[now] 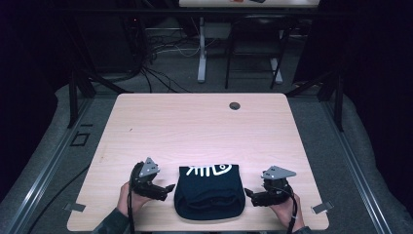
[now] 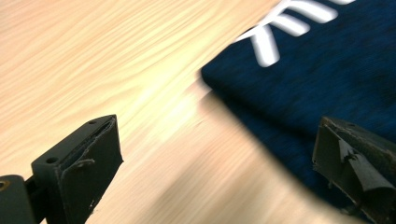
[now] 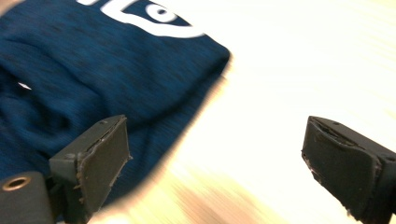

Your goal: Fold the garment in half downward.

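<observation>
Your folded dark garment (image 1: 209, 190) lies at the near edge of the surface (image 1: 195, 126), squarely between your left tongs (image 1: 163, 189) and right tongs (image 1: 253, 194), both gaping empty, each just beside one side edge.

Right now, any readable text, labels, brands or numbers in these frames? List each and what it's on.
No readable words, brands or numbers.
Folded dark blue garment: white fish-skeleton graphic, a picture, not lettering.
Far table edge at the top of the high view: a small orange patch, too small and cut off to tell whether it is a label.
Left gripper and right gripper: no markings legible on either.
</observation>
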Action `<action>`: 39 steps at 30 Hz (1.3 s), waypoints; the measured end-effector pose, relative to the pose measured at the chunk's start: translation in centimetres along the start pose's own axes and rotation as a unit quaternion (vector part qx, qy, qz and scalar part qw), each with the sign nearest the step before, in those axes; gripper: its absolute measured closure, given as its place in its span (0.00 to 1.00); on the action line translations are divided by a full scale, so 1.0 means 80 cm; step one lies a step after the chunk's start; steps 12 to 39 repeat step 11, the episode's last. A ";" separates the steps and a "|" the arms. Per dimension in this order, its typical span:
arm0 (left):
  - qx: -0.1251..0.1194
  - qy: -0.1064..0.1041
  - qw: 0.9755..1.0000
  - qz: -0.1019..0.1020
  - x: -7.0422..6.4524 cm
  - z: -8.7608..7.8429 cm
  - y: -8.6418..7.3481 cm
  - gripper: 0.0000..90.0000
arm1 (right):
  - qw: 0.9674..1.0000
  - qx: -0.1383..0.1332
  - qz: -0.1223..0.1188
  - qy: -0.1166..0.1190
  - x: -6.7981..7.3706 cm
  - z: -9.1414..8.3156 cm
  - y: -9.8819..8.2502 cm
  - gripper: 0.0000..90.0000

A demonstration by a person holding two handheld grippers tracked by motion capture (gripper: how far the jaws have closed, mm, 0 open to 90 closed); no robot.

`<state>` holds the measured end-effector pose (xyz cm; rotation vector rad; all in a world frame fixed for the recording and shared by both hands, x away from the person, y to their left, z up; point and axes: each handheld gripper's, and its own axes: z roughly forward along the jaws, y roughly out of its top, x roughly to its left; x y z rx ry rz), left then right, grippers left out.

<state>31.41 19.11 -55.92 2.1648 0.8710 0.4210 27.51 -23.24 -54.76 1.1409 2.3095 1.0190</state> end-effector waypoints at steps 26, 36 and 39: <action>0.055 0.013 0.998 -0.018 0.019 0.014 -0.018 0.01 | 0.999 0.015 0.023 -0.039 -0.030 0.000 -0.031 0.13; 0.055 0.013 0.998 -0.018 0.019 0.014 -0.018 0.01 | 0.999 0.015 0.023 -0.039 -0.030 0.000 -0.031 0.13; 0.055 0.013 0.998 -0.018 0.019 0.014 -0.018 0.01 | 0.999 0.015 0.023 -0.039 -0.030 0.000 -0.031 0.13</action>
